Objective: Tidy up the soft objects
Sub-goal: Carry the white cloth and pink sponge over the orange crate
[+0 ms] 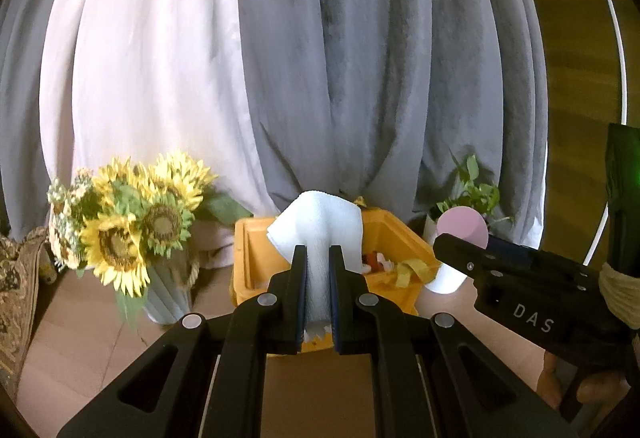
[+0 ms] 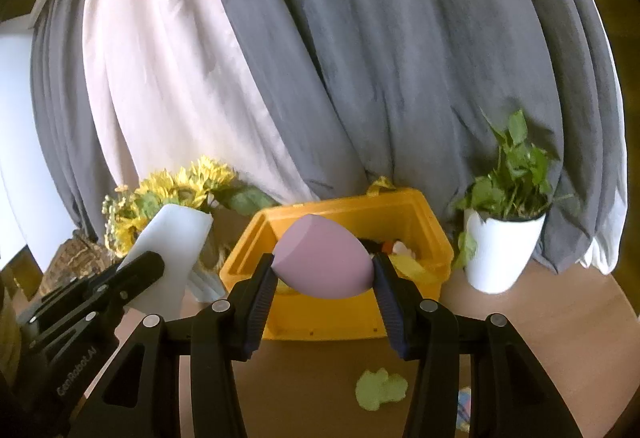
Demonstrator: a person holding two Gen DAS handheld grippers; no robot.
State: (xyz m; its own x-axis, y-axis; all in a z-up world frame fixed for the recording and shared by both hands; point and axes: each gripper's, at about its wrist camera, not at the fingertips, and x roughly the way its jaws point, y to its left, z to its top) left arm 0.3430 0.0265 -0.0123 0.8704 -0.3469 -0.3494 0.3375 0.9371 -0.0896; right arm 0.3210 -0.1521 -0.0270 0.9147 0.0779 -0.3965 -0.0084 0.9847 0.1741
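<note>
Two soft things, each held up in front of the yellow bin.

The left tool [image 1: 318,278] is pinched tight on a white cloth [image 1: 320,226]; it is light and floppy, and its top flops over above the fingers. The right tool [image 2: 324,278] holds a pink sponge [image 2: 322,258] by its two sides, with its jaws fairly wide. The sponge is egg-shaped, light and squishy, so a soft squeeze at its fat middle looks best; a hard squeeze could make it pop out. Both things hang just in front of the bin [image 2: 404,204], which sits on the brown counter [image 2: 540,318] and already has some soft bits inside, though I cannot tell what they are. A green soft thing [image 2: 382,388] lies on the counter near the right tool, and I think it needs picking up too.
</note>
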